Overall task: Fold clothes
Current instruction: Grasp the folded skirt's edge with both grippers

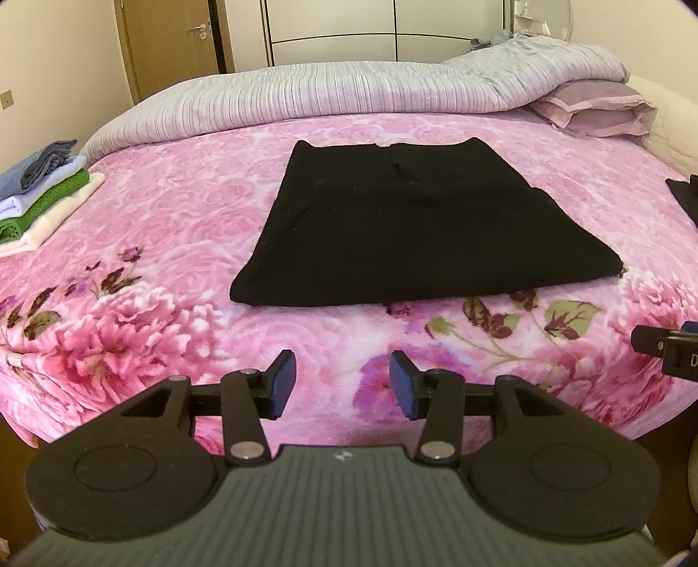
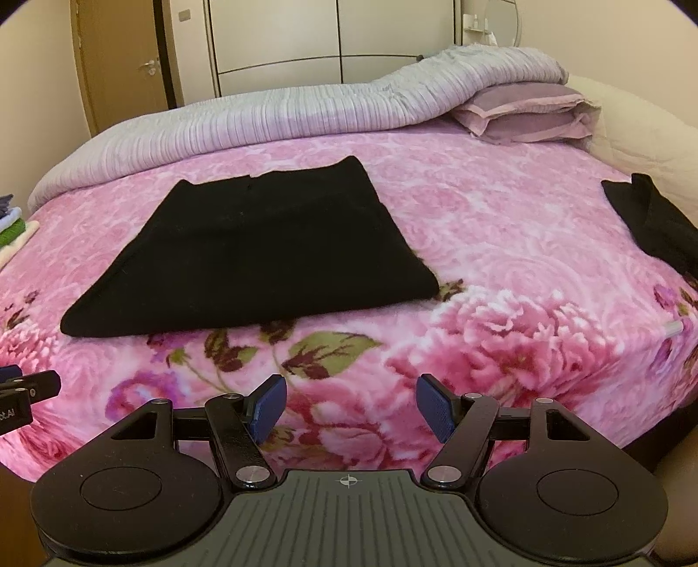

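Note:
A black garment [image 1: 405, 227] [image 2: 257, 257] lies folded flat in the middle of the pink floral bedspread [image 1: 174, 227] [image 2: 501, 244]. My left gripper [image 1: 343, 384] hovers over the bed's near edge, short of the garment, open with nothing between its blue pads. My right gripper [image 2: 351, 408] hangs beside it to the right, also open and empty, and its tip shows at the right edge of the left wrist view. A second black garment [image 2: 654, 222] lies unfolded at the bed's right edge.
A stack of folded clothes [image 1: 39, 192] in blue, white, green and cream sits at the bed's left side. A rolled grey quilt [image 1: 331, 91] and a mauve pillow [image 1: 597, 109] lie along the far side. Behind stand a wardrobe [image 1: 331, 26] and a wooden door [image 1: 170, 39].

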`<state>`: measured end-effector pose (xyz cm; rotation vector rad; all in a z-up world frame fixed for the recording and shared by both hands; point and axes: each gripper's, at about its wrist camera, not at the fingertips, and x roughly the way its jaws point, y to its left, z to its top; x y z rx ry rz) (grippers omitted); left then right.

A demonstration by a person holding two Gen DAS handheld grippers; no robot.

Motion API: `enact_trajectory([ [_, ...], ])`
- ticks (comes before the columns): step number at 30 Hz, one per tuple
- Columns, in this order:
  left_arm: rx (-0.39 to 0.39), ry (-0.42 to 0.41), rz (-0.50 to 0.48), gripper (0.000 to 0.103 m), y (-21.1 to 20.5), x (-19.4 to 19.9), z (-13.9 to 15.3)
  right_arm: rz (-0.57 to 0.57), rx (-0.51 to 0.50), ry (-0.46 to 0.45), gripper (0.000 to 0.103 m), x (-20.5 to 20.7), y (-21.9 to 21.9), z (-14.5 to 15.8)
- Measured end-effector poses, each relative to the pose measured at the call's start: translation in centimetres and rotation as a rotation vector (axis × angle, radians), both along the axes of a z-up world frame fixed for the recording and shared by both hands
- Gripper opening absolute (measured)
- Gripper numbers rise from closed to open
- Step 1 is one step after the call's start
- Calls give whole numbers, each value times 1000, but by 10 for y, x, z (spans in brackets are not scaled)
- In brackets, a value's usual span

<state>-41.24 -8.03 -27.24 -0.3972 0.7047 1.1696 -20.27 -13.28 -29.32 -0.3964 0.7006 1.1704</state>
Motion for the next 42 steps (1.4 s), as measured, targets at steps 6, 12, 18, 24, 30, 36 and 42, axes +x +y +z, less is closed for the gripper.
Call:
enact_trajectory([
  [6,-119,-276,39,46,35,-43,-6,6,83,91,69,21,-1,-2],
  [12,-294,-648,201,49,84,-108,-37,-104,165,417,69,86,1,-27],
  [18,-353,-805,336,49,122,-128,-66,-207,244,683,69,129,15,-53],
  [24,-375,-808,377,49,153,-121,-85,-350,318,854,69,161,32,-73],
  [30,-358,-842,362,56,172,-110,-94,-353,302,839,69,176,57,-83],
  [36,-321,-882,353,59,184,-104,-99,-314,310,769,59,177,79,-86],
  [42,-304,-957,357,44,189,-107,-106,-322,314,759,33,180,83,-94],
])
